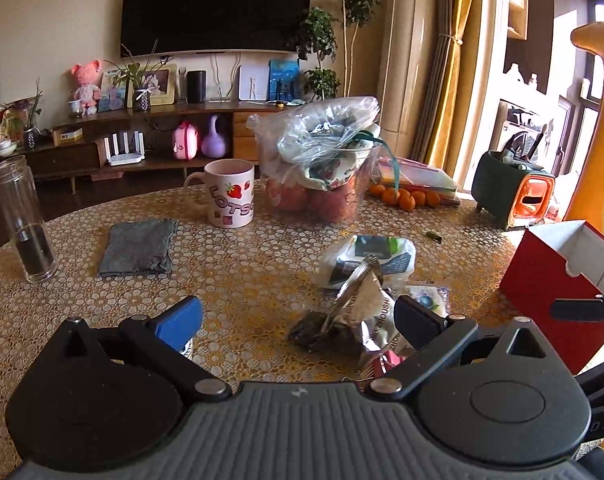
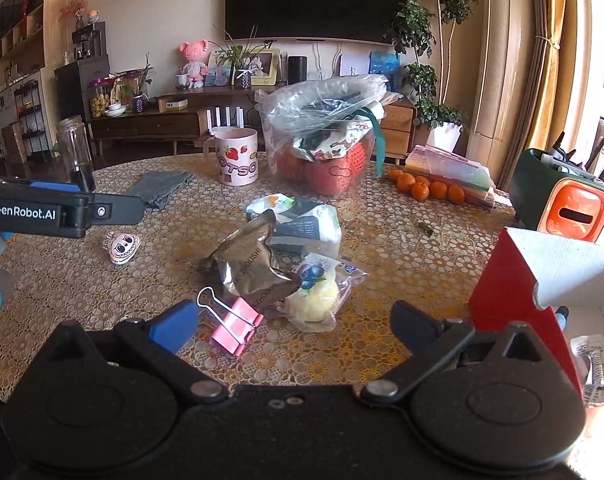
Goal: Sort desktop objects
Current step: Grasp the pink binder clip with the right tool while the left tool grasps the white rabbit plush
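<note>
Desktop clutter on my bench point(image 2: 381, 280): one pink binder clip point(image 2: 238, 326), one foil packet point(image 2: 254, 268), one mug point(image 2: 238, 156). Both my left hand-held gripper point(image 1: 298, 320) and right hand-held gripper point(image 2: 294, 324) gape apart, empty.

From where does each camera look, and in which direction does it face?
Left wrist: sits on the left gripper, low over the table, facing the television wall; its own open fingers and the right gripper's tip at the right edge show.
Right wrist: sits on the right gripper, facing the same way; its open fingers and the left gripper show.
Shared: mug, silver packet, red box.
</note>
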Demonstrator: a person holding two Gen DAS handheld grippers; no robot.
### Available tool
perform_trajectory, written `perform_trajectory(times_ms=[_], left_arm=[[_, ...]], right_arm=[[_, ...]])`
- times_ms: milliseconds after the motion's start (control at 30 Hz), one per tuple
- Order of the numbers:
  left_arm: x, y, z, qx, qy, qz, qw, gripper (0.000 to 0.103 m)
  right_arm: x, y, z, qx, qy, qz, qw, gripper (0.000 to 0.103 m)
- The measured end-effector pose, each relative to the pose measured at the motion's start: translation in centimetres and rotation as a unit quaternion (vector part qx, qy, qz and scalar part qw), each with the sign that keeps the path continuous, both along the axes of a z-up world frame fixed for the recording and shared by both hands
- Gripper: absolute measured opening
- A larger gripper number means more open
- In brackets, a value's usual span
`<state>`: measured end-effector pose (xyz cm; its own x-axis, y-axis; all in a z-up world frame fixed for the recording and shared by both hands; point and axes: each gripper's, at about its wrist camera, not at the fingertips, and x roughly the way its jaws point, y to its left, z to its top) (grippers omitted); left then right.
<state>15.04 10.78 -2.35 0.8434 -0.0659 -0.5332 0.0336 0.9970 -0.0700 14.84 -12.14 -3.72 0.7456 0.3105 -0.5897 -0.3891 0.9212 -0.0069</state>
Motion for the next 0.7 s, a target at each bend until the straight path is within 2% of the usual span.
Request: perform_trajectory(times_ms=[700], left_arm=[[4.0,6.3,-5.9,0.040,0.030,0.064,0.9967,0.103]], right_arm=[[4.0,6.6,-5.8,-0.022,0.045,-0.005,0.999,0.101]])
